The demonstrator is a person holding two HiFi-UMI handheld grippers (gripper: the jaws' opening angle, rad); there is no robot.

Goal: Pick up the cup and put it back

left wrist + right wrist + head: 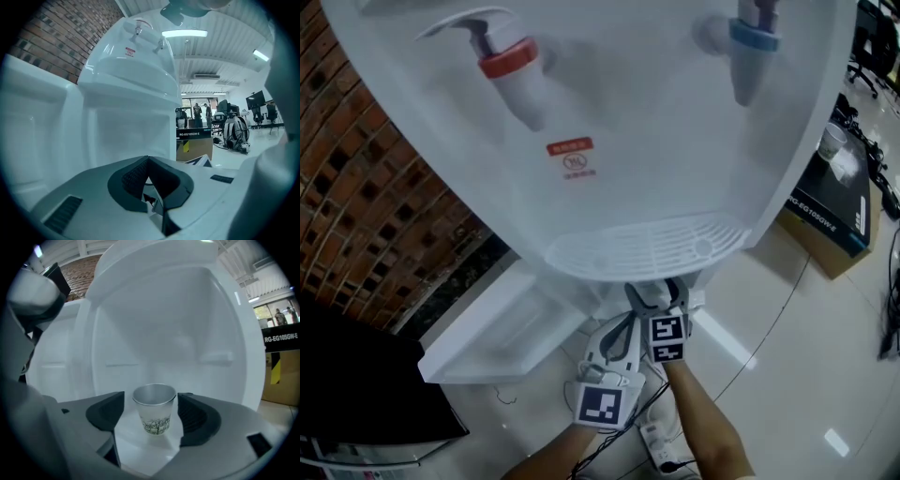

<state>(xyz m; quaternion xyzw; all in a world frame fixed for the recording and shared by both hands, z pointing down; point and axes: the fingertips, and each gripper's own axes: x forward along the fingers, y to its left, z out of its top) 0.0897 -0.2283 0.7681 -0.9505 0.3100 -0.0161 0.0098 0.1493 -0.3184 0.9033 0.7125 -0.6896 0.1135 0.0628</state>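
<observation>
A small metal cup with a plant print on its lower part stands upright on the white shelf inside the water dispenser's lower cabinet. My right gripper is open, its dark pads on either side of the cup with a gap at each side. In the head view the right gripper reaches in under the drip tray, where the cup is hidden. My left gripper hangs just left of it, outside the cabinet, shut with nothing held.
The white dispenser has a red tap and a blue tap above. Its cabinet door swings open to the left. A brick wall is on the left, a cardboard box at right, and a power strip on the floor.
</observation>
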